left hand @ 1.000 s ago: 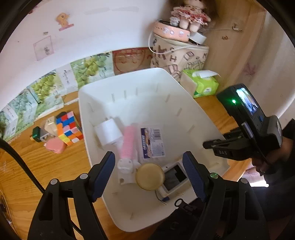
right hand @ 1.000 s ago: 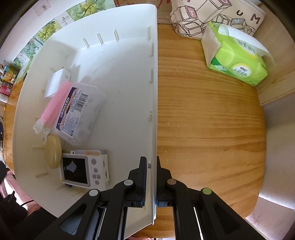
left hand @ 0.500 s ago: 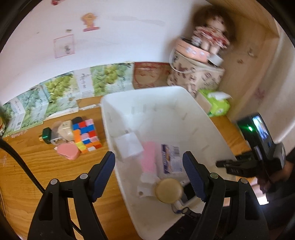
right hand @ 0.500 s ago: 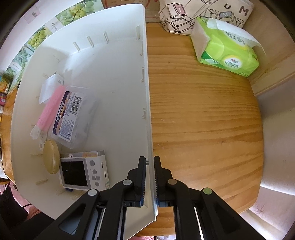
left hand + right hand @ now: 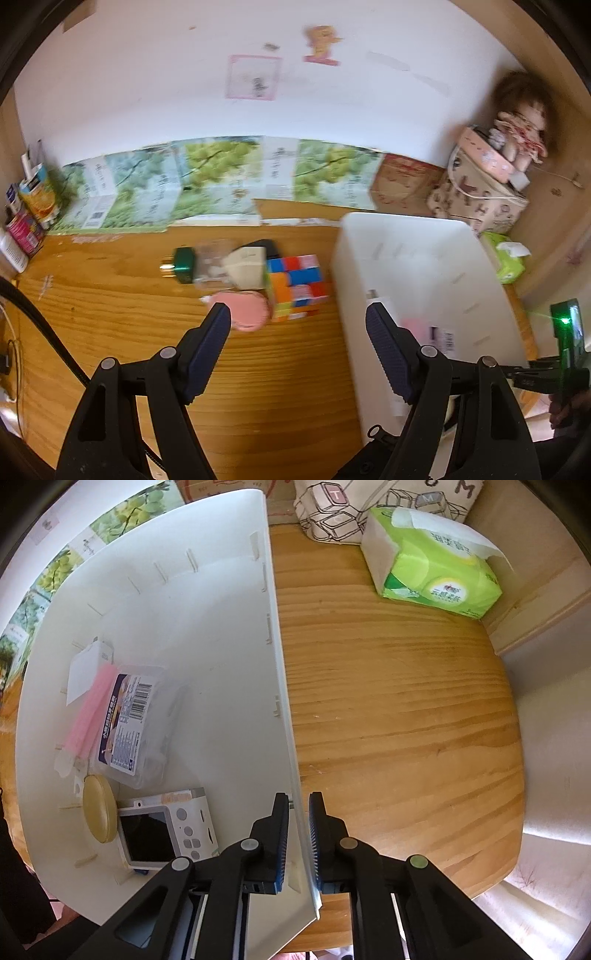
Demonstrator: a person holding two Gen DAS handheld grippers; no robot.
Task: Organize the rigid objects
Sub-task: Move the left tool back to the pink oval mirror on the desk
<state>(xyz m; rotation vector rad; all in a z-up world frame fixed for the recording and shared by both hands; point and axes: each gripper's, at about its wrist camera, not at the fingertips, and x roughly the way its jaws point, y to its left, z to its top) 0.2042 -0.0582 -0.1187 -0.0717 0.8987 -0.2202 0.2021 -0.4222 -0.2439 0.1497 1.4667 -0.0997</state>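
Right gripper [image 5: 297, 805] points straight down over the near end of the white bin [image 5: 273, 627], one finger inside and one outside the right-hand wall. Its jaws have just been opening. The wall is between the pads, with a thin gap showing on each side, so the grip is loosened and not pinching.

Inside the bin, nearest first:
- a white digital camera [image 5: 162, 827], screen up
- a round tan disc [image 5: 98, 808] touching the camera's left side
- a clear plastic box with a barcode label [image 5: 129, 731]
- a pink ridged item [image 5: 90, 709] lying along the box's left edge
- a small white block [image 5: 83, 672] behind that

The right half of the bin floor is bare. Outside the wall is the wooden table [image 5: 406, 701]. At its far end a green tissue pack [image 5: 432, 565] sits beside a letter-print bag [image 5: 332, 513].

Left gripper [image 5: 297, 314] is angled down over the tabletop left of the bin. Fingers are spread wide, nothing between them. The view is motion-blurred.

Just past its tips a cluster sits on the table:
- a pink heart-shaped case [image 5: 245, 310]
- a multicolour puzzle cube [image 5: 295, 288] to the right of the case, near the bin's left wall
- a beige block [image 5: 247, 271] behind the case
- a clear bottle with a green cap [image 5: 184, 264] on its side

Farther back, grape-print cartons [image 5: 221, 177] line the wall. A doll [image 5: 521, 122] sits on top of the bag in the right corner.
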